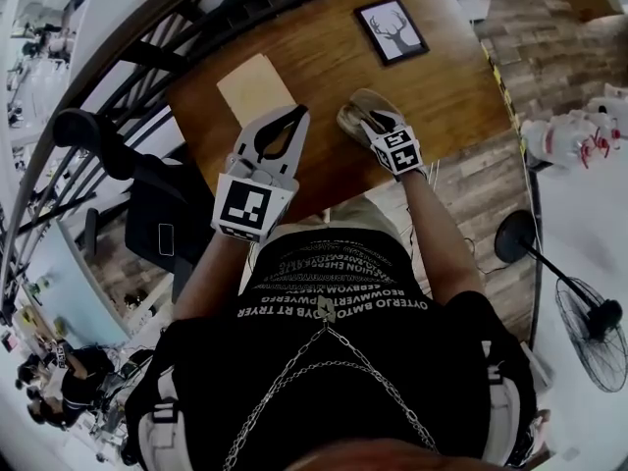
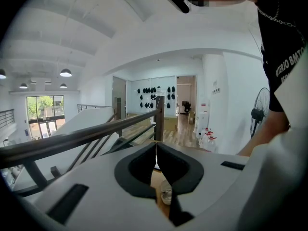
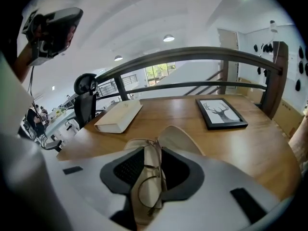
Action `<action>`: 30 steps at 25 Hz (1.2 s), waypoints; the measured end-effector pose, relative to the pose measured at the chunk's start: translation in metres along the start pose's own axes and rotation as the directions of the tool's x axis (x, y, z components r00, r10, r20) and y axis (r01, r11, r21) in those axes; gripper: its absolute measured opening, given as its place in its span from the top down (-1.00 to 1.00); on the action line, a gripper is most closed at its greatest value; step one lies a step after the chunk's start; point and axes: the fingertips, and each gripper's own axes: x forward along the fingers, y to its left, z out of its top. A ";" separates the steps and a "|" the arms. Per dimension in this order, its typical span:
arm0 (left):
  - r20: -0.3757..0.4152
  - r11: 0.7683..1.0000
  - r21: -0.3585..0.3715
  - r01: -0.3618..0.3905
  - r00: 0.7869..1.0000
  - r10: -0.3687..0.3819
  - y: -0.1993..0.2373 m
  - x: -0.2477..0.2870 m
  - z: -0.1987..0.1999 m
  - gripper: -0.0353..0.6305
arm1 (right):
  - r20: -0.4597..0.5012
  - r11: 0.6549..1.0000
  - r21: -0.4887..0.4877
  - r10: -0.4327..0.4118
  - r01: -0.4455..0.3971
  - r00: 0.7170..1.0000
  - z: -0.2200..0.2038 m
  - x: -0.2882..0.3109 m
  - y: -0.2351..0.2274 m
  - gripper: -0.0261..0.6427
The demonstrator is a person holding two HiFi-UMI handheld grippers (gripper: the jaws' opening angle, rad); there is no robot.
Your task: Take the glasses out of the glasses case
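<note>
Right gripper view: right hand-held gripper (image 3: 153,150) is pinched shut on the thin wire glasses (image 3: 149,189), just above the open glasses case (image 3: 180,138) on the bench (image 3: 192,114). They're probably light and bendy, so squeeze gently near the bridge. Left hand-held gripper (image 2: 155,165) is closed and empty.

Tongs (image 3: 153,153) pinch the glasses (image 3: 147,190) by the open case (image 3: 179,138); on the desk (image 3: 240,148), a book (image 3: 119,116) at ten o'clock, picture (image 3: 221,112) at two.

Bare tabletop (image 1: 324,57) lies open between the book (image 1: 255,86) and the framed picture (image 1: 391,29).
</note>
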 end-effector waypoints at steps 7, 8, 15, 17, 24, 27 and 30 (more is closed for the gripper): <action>-0.028 1.000 0.012 -0.009 1.000 0.009 -0.001 -0.004 -0.004 0.81 | -0.065 1.000 0.005 -0.022 0.023 0.998 -0.015 0.021 -0.009 0.58; -0.031 1.000 0.013 -0.010 0.999 0.011 0.000 -0.005 -0.004 0.81 | -0.072 1.000 -0.001 -0.030 0.030 0.997 -0.017 0.023 -0.010 0.58; -0.044 1.000 0.004 -0.009 0.999 0.009 -0.003 -0.012 -0.011 0.81 | -0.106 0.997 -0.037 -0.071 0.067 0.992 -0.023 0.029 -0.015 0.79; -0.044 1.000 0.012 -0.001 0.999 0.002 -0.005 -0.013 -0.012 0.81 | -0.124 0.997 -0.036 -0.071 0.067 0.990 -0.024 0.030 -0.014 0.83; -0.042 1.000 0.022 0.013 0.999 -0.012 -0.010 -0.021 -0.014 0.81 | -0.120 0.997 -0.004 -0.080 0.080 0.990 -0.028 0.020 -0.013 0.85; -0.034 0.999 0.025 0.023 0.999 -0.022 -0.013 -0.027 -0.014 0.81 | -0.070 0.994 0.007 -0.112 0.113 0.991 -0.019 0.008 -0.011 0.85; -0.025 0.999 0.030 0.033 0.999 -0.033 -0.016 -0.034 -0.013 0.81 | -0.011 0.990 0.013 -0.144 0.144 0.990 -0.004 -0.005 -0.009 0.85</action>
